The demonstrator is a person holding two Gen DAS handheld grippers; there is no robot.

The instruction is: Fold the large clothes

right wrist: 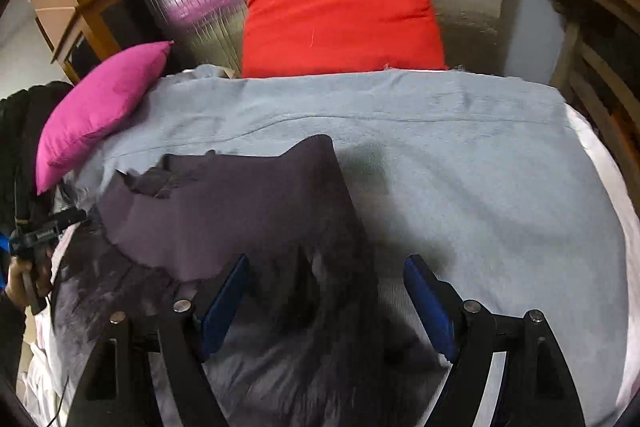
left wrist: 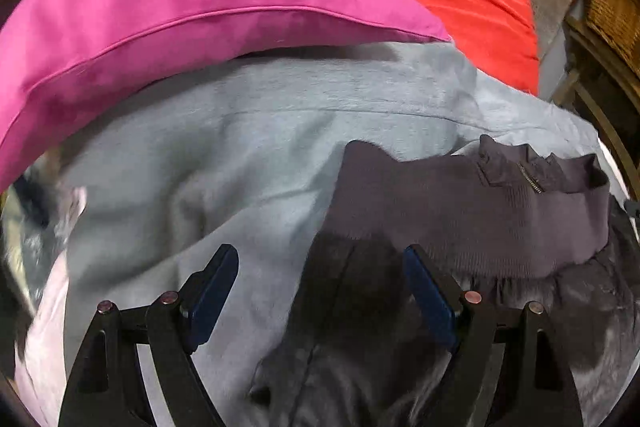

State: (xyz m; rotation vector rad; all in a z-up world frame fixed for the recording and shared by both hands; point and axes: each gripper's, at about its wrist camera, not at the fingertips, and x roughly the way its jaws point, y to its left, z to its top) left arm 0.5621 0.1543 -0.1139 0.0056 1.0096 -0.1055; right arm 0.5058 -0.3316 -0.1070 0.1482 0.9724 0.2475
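Pre-grasp over jacket on bed

Pale blue fleece blanket (right wrist: 460, 163) covers bed; dark grey ribbed-hem zip jacket (right wrist: 224, 211) lies crumpled on it. Left gripper (left wrist: 320, 291) and right gripper (right wrist: 324, 295) both wide, holding nothing. Likely next: pinch hem corners, spread flat

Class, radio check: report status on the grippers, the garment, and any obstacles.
Left hand-held gripper open, right hand-held gripper open, both empty. Dark jacket unfolded on grey blanket. Pink cushion overlapping the blanket's far edge.
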